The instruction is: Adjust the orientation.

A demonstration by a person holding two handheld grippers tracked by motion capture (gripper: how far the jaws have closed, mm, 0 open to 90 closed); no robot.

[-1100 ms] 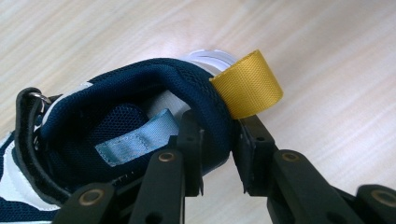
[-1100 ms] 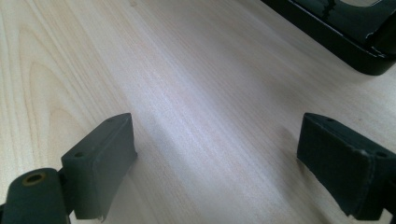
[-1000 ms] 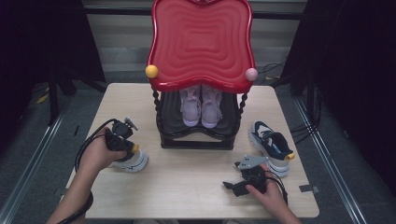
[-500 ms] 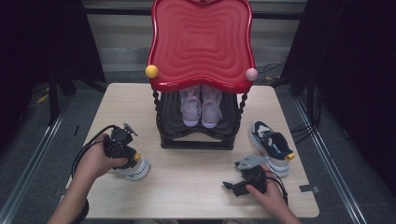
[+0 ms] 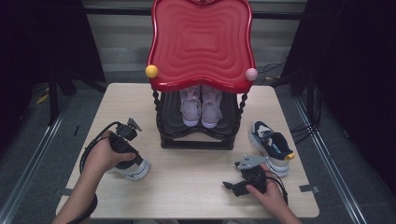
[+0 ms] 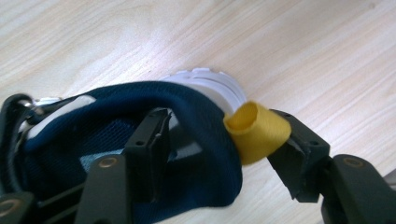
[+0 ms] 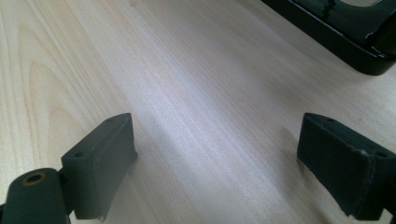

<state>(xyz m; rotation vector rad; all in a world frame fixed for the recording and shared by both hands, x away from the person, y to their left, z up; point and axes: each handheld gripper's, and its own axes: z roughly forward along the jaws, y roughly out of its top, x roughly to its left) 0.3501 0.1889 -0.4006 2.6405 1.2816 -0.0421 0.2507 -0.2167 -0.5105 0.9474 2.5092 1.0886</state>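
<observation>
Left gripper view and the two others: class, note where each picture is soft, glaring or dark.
Left gripper view: the jaws at the bottom are blurred, the yellow heel loop fairly sharp. Right gripper view: a pale sheen crosses the table. High view: dark surroundings, soft highlights on the red rack top.

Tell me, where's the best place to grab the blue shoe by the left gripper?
Probably the padded heel collar of the blue shoe, coming from above. The shoe lies on the table with its opening upward, so one jaw fits inside and one outside by the yellow loop. The left gripper, jaws just opening, straddles it there.
</observation>
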